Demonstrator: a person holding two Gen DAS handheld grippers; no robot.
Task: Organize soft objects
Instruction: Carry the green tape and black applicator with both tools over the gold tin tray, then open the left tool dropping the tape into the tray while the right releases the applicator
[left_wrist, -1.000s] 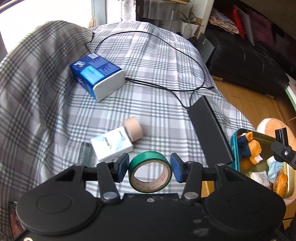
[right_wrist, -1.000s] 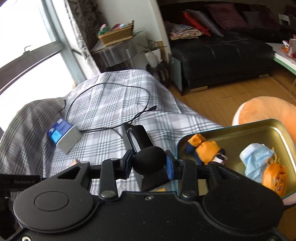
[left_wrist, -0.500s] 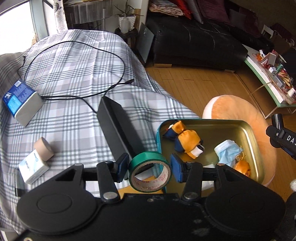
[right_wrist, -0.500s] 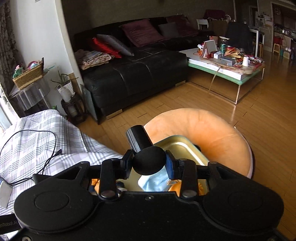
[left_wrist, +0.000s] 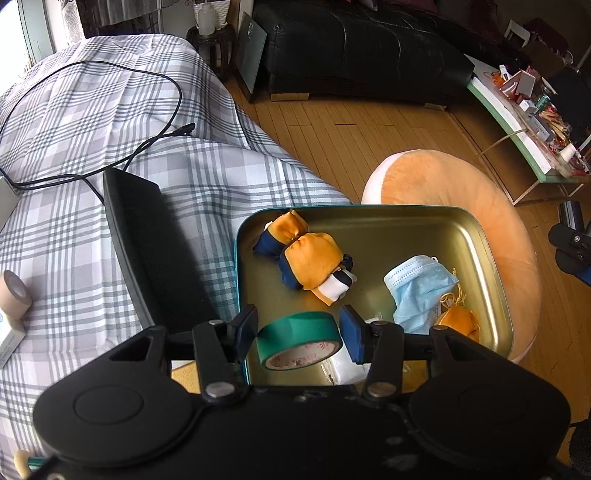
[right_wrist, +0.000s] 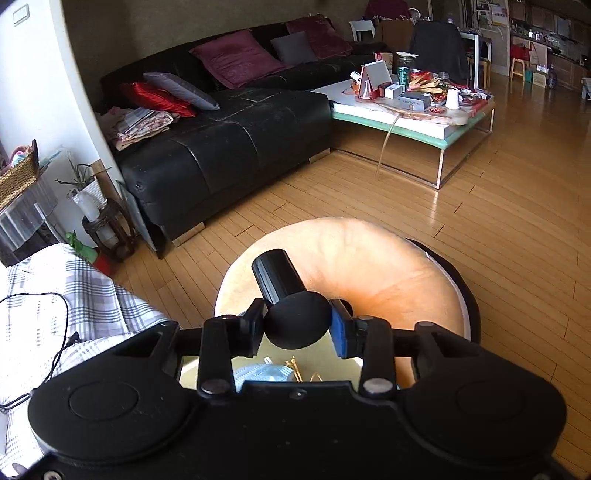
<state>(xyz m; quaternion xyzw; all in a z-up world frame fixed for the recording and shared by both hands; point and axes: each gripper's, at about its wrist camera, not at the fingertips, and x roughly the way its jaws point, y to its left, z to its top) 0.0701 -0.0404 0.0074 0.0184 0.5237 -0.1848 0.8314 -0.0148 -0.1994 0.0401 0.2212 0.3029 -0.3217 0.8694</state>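
While the left gripper stands open around the green tape roll lying in the tin, the right gripper clamps a black cylinder. Risk: withdrawing may snag the roll.

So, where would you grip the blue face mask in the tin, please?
Pinch the face mask at its upper pleated body, coming straight down. It lies flat and crumpled in the tin, and its lower edge touches an orange pouch, so the top is freer.
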